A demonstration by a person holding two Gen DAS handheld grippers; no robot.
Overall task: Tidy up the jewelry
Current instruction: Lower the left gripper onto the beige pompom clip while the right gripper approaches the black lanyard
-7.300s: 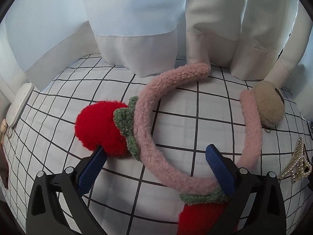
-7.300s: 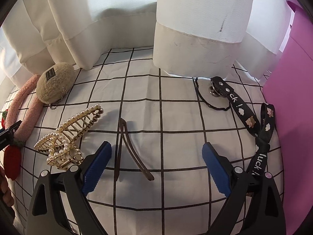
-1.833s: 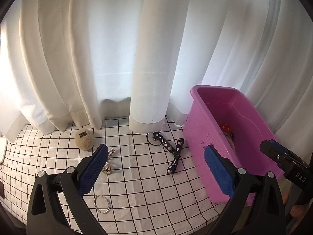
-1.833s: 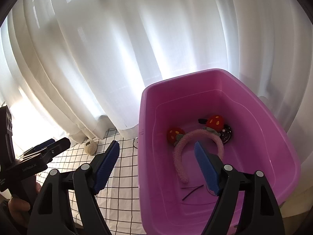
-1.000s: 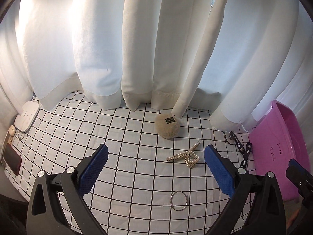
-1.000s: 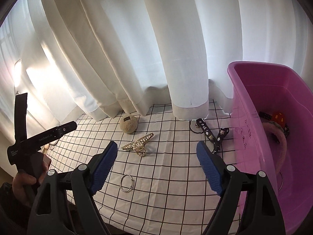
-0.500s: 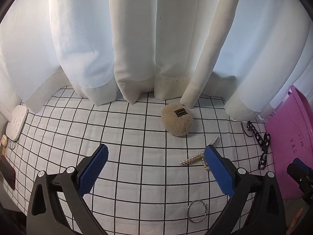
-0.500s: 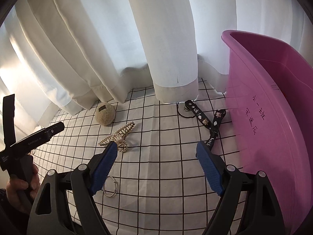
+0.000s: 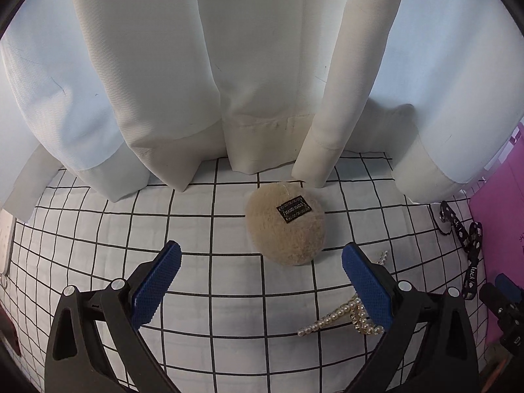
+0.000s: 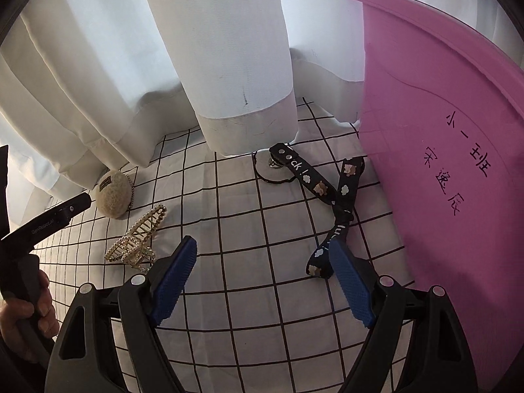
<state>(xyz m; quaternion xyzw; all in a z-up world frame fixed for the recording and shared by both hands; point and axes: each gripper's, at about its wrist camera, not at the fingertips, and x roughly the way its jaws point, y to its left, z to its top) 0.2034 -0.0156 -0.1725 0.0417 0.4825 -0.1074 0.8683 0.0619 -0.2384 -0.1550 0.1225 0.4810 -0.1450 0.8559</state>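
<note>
A beige fluffy pouch [image 9: 286, 226] with a black label lies on the checked cloth, just ahead of my open, empty left gripper [image 9: 262, 281]. A pearl hair claw [image 9: 340, 317] lies by its right finger. In the right wrist view the pouch [image 10: 113, 198] and the pearl claw [image 10: 137, 242] lie to the left. My right gripper [image 10: 262, 281] is open and empty above the cloth. A black printed strap [image 10: 330, 203] with a metal clasp lies ahead of it, its end by the right finger. The pink tub [image 10: 452, 150] stands at the right.
White curtains [image 9: 249, 82] hang down onto the back of the table. The checked cloth [image 10: 249, 222] covers the table. The pink tub's edge [image 9: 504, 229] and the black strap [image 9: 465, 239] show at the right of the left wrist view.
Both grippers have come down and closer to the table. The pouch now sits nearer the left gripper's fingers, and the strap nearer the right gripper's. The metal ring has left both views.
</note>
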